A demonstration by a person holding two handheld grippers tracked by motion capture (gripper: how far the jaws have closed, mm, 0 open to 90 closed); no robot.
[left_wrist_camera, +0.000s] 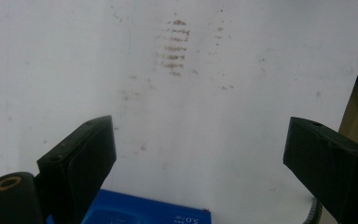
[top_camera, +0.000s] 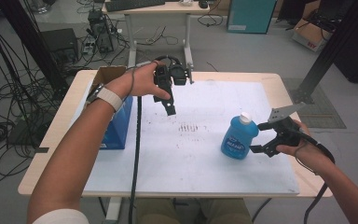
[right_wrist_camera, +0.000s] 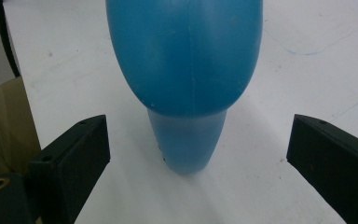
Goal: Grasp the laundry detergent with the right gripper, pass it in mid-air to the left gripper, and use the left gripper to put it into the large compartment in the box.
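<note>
High view: one blue bottle (top_camera: 236,138), one blue box (top_camera: 119,122), two claws.

Blue plastic bottle (top_camera: 235,138) with white cap and printed label, stood upright on the white surface (top_camera: 191,158) toward its right side, rounded body narrowed at the base, placed just beyond the right hand-held gripper (top_camera: 261,138), untouched by it

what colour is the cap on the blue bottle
White. The cap tops the blue bottle, clearest in the high view.
</note>
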